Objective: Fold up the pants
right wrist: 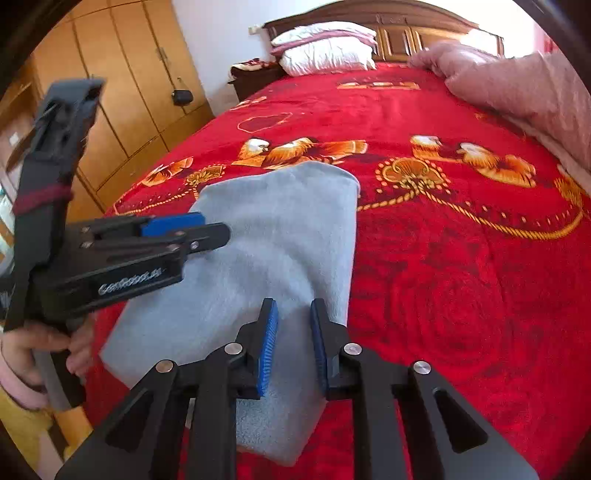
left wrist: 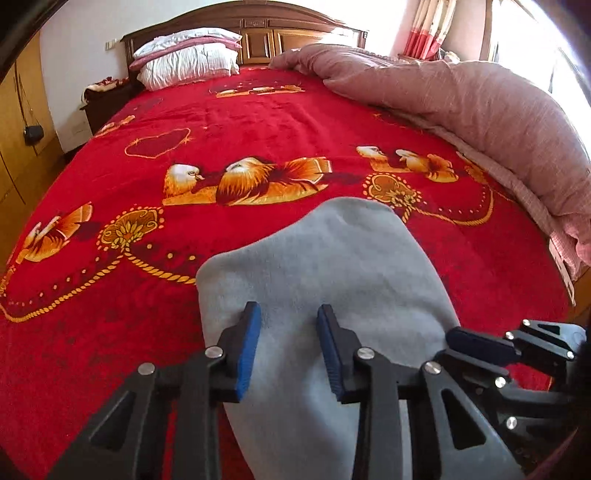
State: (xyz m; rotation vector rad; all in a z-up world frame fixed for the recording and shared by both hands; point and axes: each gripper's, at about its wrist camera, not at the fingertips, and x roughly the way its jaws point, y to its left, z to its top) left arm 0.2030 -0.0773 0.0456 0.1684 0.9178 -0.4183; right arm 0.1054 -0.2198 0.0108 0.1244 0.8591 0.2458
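Grey pants (right wrist: 273, 236) lie folded into a soft, thick bundle on a big bed. The bed has a red blanket (left wrist: 258, 122) with gold birds and hearts on it. The bundle sits near the foot of the bed, close to the person.

The left gripper (left wrist: 289, 347) hangs just over the near part of the pants. Its two blue pads (left wrist: 248, 350) stand a little apart, with only flat grey cloth showing in the gap. They do not pinch anything. In the right wrist view, the same tool comes in from the left side, and a hand (right wrist: 40, 350) holds its handle.

The right gripper (right wrist: 293, 343) is over the near right edge of the pants. Its blue pads are closer together, but there is a small gap. The cloth lies under them, and I cannot see them squeezing it.

Far away, two white pillows (left wrist: 188, 59) are stacked by the brown headboard (left wrist: 266, 26). A pink quilt (left wrist: 480, 110) is bunched along the right side of the bed. Yellow wooden closets (right wrist: 129, 85) stand on the left.
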